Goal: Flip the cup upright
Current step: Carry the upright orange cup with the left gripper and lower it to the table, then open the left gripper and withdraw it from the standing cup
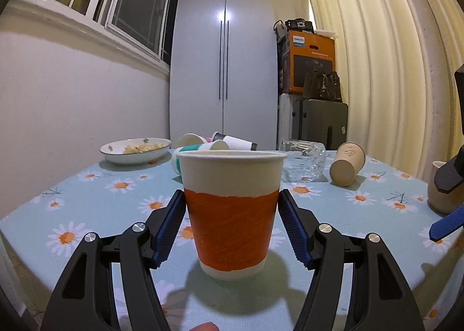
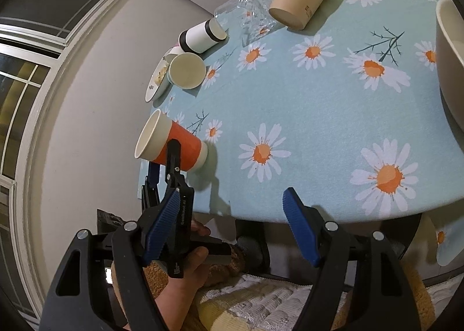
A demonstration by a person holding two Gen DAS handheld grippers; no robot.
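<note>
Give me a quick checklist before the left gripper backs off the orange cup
1. Orange cup upright, mouth up, base on the tablecloth: ok.
2. Left gripper open, a gap showing between each pad and the cup wall: ok.
3. Cup well in from the near table edge: not ok, in the right wrist view it stands close to the edge.
4. Right gripper open, holding nothing, away from the cup: ok.
5. All cups done: not ok, the tan cup, the glass and the black-banded cup lie on their sides.
6. Cup empty: cannot tell.
</note>
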